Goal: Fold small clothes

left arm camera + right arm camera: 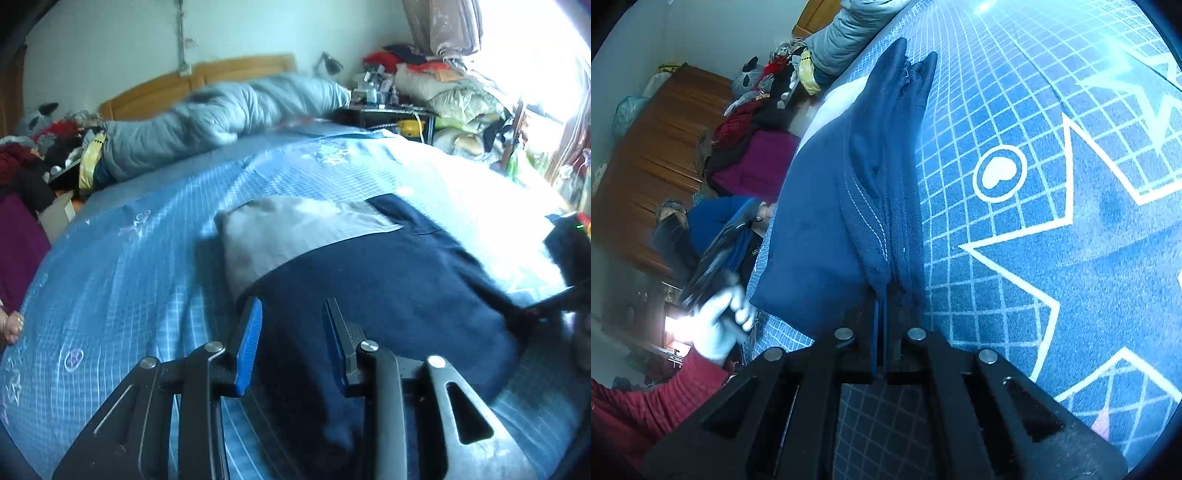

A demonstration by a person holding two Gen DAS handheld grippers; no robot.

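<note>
Your right gripper (882, 295) was closed on a fold of the navy garment (827, 206). Your left gripper (291, 314) stood open above the garment, which lay on the blue bedsheet (147, 258).

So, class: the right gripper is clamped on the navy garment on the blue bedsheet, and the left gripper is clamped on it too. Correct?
Not quite. The left gripper is open above the navy garment, as the left wrist view shows. The right gripper is indeed clamped on it, over the blue bedsheet.
</note>
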